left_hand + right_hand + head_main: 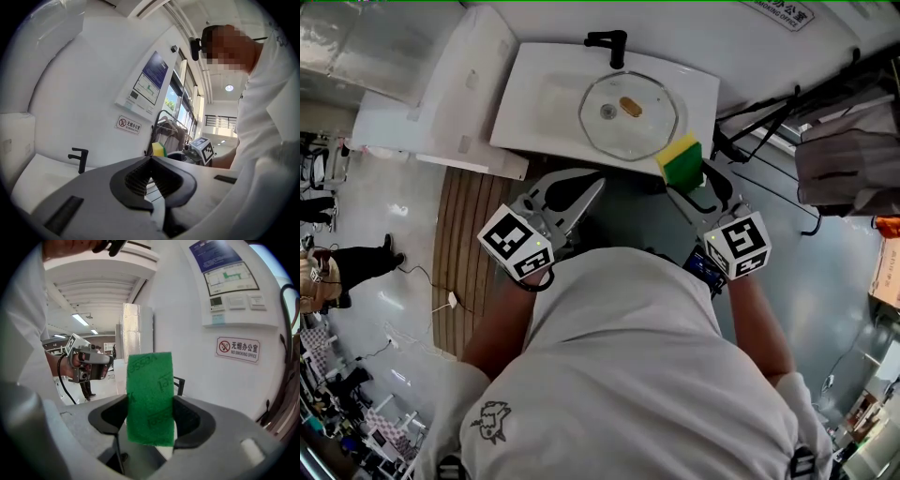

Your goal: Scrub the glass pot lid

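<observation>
Lying flat in the white sink [521,105], the glass pot lid [647,131] takes up the right half of the basin, just in front of the black faucet [609,45] that stands at the middle of the far edge. A small grey round part and a brownish oval mark show inside the lid's outline; whether they belong to the lid or sit under the glass cannot be told.

The right gripper [688,186] is raised at the sink's near right corner. Its fingers [194,420] are clenched on a sponge [681,161], which stands upright between them. In the right gripper view the green scouring face is turned to the camera; in the head view the yellow foam side shows beside the green one. From above, the sponge sits over the sink's near edge, just beside the lid's near right rim. Whether it touches the glass cannot be told.

The left gripper [597,185] is held in front of the middle of the near edge, its tips aimed toward the lid but apart from it. In the left gripper view its ribbed fingers [137,180] are pressed together at the tips with nothing between them.

Each gripper carries its marker cube [517,242] close to the person's white shirt [619,375]. A red no-smoking sign [238,348] hangs on the wall behind the sink.
</observation>
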`<state>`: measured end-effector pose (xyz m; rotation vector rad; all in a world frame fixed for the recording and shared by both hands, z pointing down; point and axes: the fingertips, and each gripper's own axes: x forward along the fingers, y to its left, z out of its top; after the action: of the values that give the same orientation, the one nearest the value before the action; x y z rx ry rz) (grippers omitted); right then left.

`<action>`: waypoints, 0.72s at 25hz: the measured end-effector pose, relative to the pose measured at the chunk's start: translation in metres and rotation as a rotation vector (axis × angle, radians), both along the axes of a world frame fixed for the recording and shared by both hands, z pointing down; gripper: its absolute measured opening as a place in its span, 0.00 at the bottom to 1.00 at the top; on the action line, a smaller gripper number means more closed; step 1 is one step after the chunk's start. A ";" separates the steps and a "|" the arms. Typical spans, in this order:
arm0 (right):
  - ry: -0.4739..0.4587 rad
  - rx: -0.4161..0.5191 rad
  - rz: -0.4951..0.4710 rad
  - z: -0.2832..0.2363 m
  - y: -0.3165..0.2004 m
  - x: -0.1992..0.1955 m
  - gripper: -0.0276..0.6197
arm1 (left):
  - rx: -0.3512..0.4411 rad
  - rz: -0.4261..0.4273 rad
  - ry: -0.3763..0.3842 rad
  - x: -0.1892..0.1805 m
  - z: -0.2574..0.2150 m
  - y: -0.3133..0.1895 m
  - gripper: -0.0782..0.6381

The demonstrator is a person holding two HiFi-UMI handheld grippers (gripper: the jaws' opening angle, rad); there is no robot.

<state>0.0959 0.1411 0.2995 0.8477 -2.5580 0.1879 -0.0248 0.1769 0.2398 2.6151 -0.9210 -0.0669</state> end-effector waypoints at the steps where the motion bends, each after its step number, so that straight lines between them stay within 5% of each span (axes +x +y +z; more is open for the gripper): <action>1: -0.003 -0.003 -0.013 0.001 0.008 0.010 0.50 | -0.004 -0.013 0.002 0.012 0.000 0.006 0.11; 10: -0.034 -0.035 -0.098 0.010 0.091 0.104 0.50 | 0.000 -0.086 -0.049 0.114 -0.001 0.077 0.11; 18: -0.067 -0.027 -0.151 0.002 0.145 0.136 0.50 | 0.001 -0.146 -0.058 0.153 -0.002 0.130 0.11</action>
<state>0.2318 0.2859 0.3012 0.6448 -2.6621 0.2072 0.1280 0.3072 0.2382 2.5591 -1.1317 -0.0288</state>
